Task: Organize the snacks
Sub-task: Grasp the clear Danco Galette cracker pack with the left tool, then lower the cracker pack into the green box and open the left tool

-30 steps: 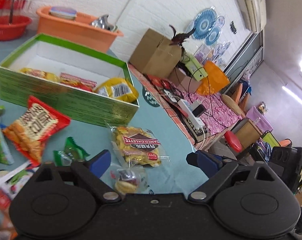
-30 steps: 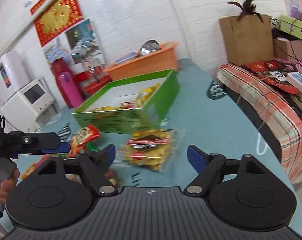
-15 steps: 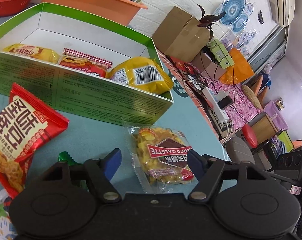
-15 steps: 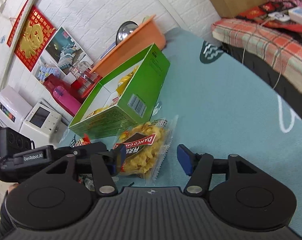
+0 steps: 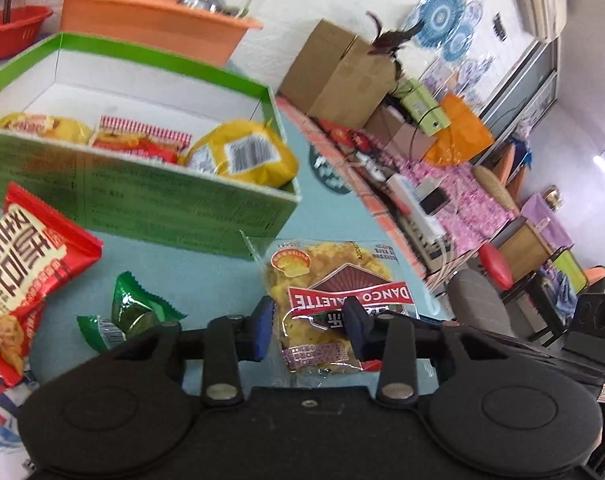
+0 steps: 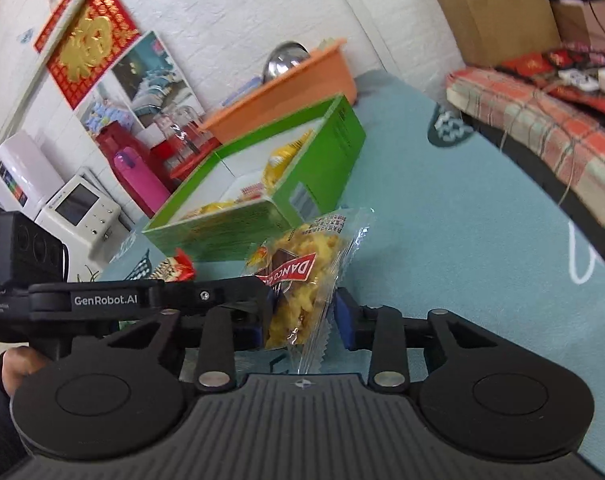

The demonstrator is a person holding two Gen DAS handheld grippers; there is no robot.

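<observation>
The clear Danco Galette cracker bag sits between the blue pads of my left gripper, which has closed on it. In the right wrist view the same bag stands tilted up off the teal table between the pads of my right gripper, also closed on it. The left gripper's arm reaches in from the left there. The green box behind holds yellow and red snack packs. A red snack bag and green candies lie left of the left gripper.
An orange tub and a red basket stand behind the box. A cardboard box and clutter lie on the checked bench to the right. A pink bottle and a white appliance stand at the far left.
Both grippers have closed in from open onto the cracker bag. The bag has come up from lying flat to standing tilted between them.
</observation>
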